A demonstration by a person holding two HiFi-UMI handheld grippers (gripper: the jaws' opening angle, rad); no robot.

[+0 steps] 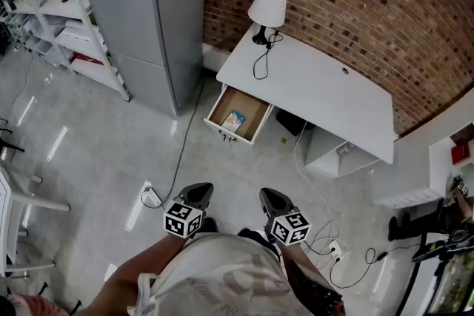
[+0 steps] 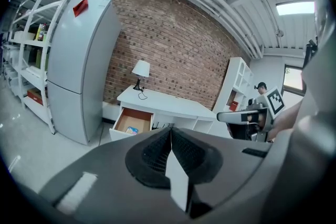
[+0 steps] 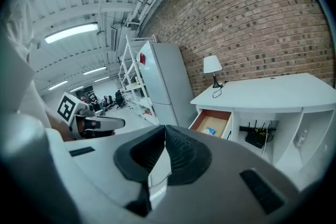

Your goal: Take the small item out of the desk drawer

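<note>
Left gripper [image 1: 200, 190], right gripper [image 1: 269, 194] held low, closed, apparently empty.

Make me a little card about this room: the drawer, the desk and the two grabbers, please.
drawer: open, at the lamp end of the white desk
inside it: one small item, blue and pale
on the desk: lamp with its cord
left gripper: shut, empty, well short of the drawer
right gripper: shut, empty, well short of the drawer
</note>
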